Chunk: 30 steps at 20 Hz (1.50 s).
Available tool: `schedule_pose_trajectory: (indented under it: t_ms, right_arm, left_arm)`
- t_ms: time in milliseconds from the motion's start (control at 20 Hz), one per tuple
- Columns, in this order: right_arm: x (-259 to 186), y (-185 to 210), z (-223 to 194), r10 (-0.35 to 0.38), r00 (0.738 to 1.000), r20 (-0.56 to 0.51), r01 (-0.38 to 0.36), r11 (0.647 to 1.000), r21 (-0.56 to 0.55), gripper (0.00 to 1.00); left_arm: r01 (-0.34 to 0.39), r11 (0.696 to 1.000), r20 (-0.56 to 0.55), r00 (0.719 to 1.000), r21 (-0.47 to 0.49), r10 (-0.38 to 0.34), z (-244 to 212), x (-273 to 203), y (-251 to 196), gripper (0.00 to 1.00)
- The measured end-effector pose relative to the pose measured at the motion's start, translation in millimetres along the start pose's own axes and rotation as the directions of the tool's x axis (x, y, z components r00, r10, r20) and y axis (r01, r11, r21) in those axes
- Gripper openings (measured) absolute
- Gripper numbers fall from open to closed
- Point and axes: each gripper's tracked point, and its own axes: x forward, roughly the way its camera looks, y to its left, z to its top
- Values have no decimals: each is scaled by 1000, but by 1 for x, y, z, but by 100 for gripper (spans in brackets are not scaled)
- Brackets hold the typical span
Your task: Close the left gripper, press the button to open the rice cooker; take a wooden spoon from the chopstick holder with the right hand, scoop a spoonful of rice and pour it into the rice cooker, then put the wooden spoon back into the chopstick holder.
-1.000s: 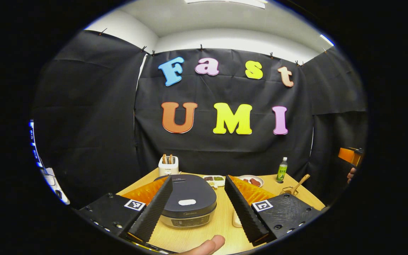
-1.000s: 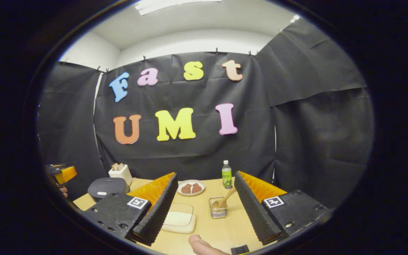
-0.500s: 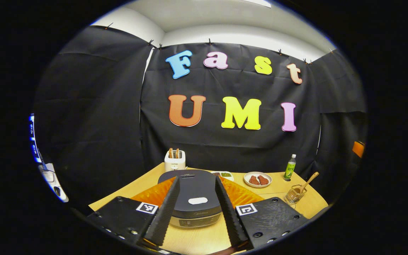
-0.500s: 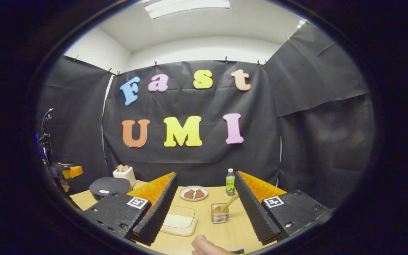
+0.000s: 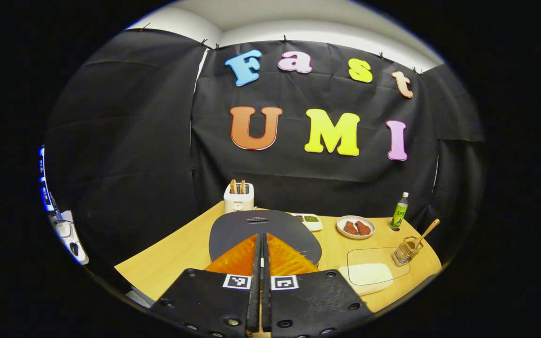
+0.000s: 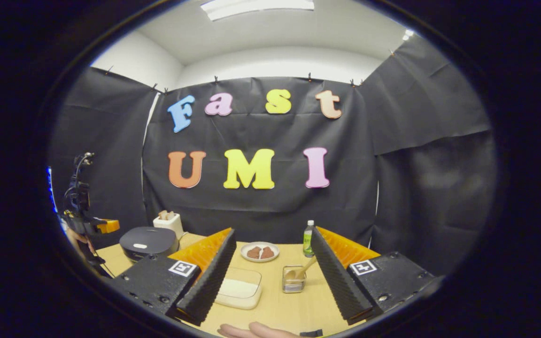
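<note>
While the left tool (image 5: 261, 244) is fully closed on nothing above the rice cooker (image 5: 265, 228), lid down, the right tool (image 6: 270, 256) sits wide open and empty. Wooden spoon (image 6: 301, 270) leans in the chopstick holder (image 6: 293, 281) on the worktop (image 6: 280, 305), rice container (image 6: 240, 293) just beside.

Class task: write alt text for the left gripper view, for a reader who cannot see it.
The left claw, shut with nothing between its fingers, points at the closed dark rice cooker on a wooden table. To the right stand a chopstick holder holding a wooden spoon, and a rice container.
</note>
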Motion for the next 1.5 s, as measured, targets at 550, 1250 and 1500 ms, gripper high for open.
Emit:
schedule_pose_trajectory:
  t_ms: [550, 1250, 1500]
  right_arm:
    - [13, -3, -28, -5, 998, -60, 8, 999, 47, 99]
    - [16, 10, -35, 31, 998, -50, -27, 997, 70, 99]
    - [14, 9, -42, 23, 997, -74, -20, 999, 51, 99]
  left_arm:
    - [-10, 999, -181, 983, 39, 17, -47, 45, -14, 0]
    - [10, 999, -310, 950, -32, -19, -78, 48, -11, 0]
    - [84, 990, -287, 951, -110, -112, -64, 31, -24, 1]
